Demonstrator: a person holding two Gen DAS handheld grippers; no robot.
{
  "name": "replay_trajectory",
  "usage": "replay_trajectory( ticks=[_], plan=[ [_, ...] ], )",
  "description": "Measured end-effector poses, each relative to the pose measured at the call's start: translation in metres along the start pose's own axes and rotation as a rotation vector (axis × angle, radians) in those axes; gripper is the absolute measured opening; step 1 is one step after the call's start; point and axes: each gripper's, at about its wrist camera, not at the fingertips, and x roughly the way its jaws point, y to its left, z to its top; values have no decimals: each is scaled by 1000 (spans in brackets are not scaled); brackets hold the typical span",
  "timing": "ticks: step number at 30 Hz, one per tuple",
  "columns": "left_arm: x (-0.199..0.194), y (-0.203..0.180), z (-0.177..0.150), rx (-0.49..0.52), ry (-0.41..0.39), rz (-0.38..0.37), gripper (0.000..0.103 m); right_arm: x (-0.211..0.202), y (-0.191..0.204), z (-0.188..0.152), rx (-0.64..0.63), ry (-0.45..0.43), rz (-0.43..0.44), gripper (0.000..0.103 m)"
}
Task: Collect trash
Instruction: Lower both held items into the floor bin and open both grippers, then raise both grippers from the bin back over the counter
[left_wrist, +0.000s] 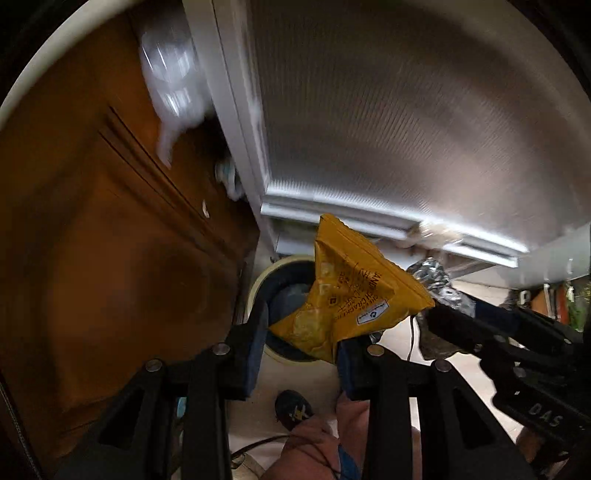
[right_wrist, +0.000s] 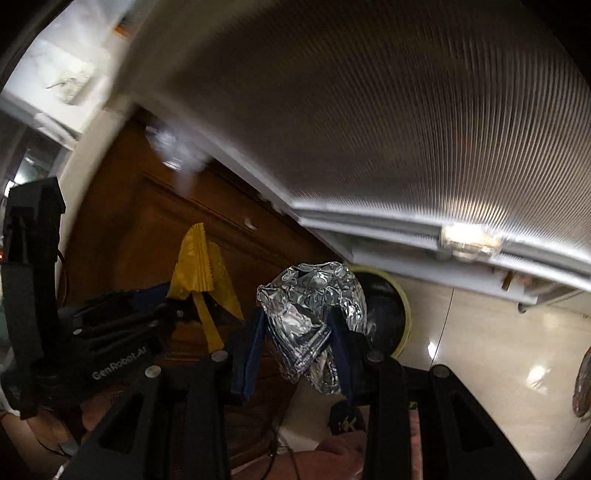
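My left gripper (left_wrist: 301, 349) is shut on a yellow snack wrapper (left_wrist: 347, 291), which sticks up between its blue pads. Below and behind the wrapper stands a round bin (left_wrist: 258, 284) with a cream rim and a dark liner. My right gripper (right_wrist: 295, 343) is shut on a crumpled silver foil wrapper (right_wrist: 314, 314). The same bin (right_wrist: 388, 314) shows just behind the foil. From the left wrist view the right gripper (left_wrist: 436, 310) comes in from the right with the foil (left_wrist: 439, 284). In the right wrist view the left gripper (right_wrist: 177, 295) is at the left with the yellow wrapper (right_wrist: 203, 266).
A brown wooden cabinet (left_wrist: 110, 258) fills the left. A ribbed grey-white panel (left_wrist: 406, 110) with a white frame looms above, close to the bin. Pale floor tiles (right_wrist: 498, 350) lie to the right. The person's dark shoe (left_wrist: 293, 408) and a cable are below.
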Motion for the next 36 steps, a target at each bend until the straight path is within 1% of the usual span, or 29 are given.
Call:
replay_trajectory(
  ticks=[2,5,7,10,12,13,14,15,16,18,20,24,28,36],
  plan=[
    [31,2,-1,-6,24,20,32,21,-12,-1,20,19,-5,35],
    [71,4,-6,-13,55,25,33,62,-35,-4,63,63,-2,35],
    [94,4,-7,-8,73,24,35,81,-42,-6,73,81,-5,35],
    [115,6,-9,3,85,27,40,113,-52,-7,102,120,8,37],
    [124,5,-13,8,95,37,48,129,-58,-9,124,142,3,38],
    [127,5,-15,6,103,41,49,133,-60,-8,133,150,6,38],
    [132,7,-15,3,112,43,53,139,-63,-8,146,162,13,40],
    [137,8,-15,-1,122,44,60,145,-65,-9,160,173,13,45],
    [139,10,-17,-10,133,45,64,147,-67,-10,164,175,13,47],
    [145,14,-19,-24,142,58,70,149,-66,-10,155,176,8,52],
    [149,20,-21,-39,145,63,74,148,-67,-9,145,175,5,52],
    [137,24,-23,-53,136,65,74,137,-59,-6,106,152,-14,52],
    [116,20,-22,-53,121,65,74,119,-45,1,58,122,-50,52],
    [45,16,-11,-59,70,46,74,59,-7,16,-1,44,-101,52]
  ],
)
